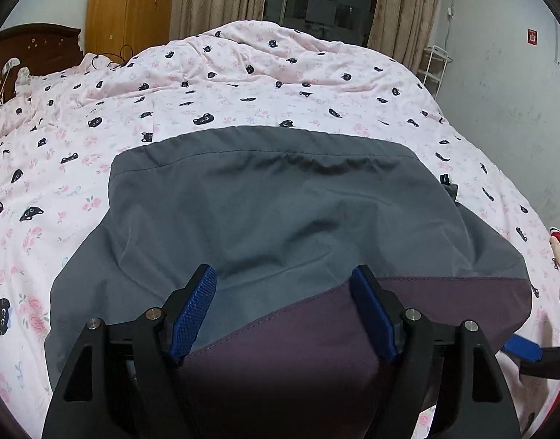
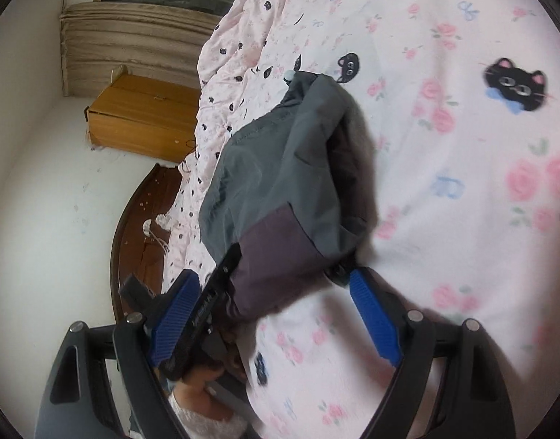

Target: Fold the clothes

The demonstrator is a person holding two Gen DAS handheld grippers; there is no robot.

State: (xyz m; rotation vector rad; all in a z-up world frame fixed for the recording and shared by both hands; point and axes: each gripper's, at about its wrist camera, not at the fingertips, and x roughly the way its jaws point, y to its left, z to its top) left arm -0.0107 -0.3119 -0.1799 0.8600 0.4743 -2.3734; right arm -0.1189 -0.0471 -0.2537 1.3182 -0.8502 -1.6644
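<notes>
The grey-and-purple garment (image 1: pixel 280 219) lies on the bed (image 1: pixel 60 183), its purple end directly between the left claw's (image 1: pixel 283 311) spread fingers. The right claw (image 2: pixel 276 314), also open, sits beside that same end.

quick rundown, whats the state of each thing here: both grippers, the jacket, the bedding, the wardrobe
left gripper: open, jaws spread over the garment, gripping nothing
right gripper: open, empty, beside the garment's purple edge
grey and purple jacket: partly folded, lying flat on the bed
pink cat-print duvet: spread out, wrinkled
wooden wardrobe: doors closed
</notes>
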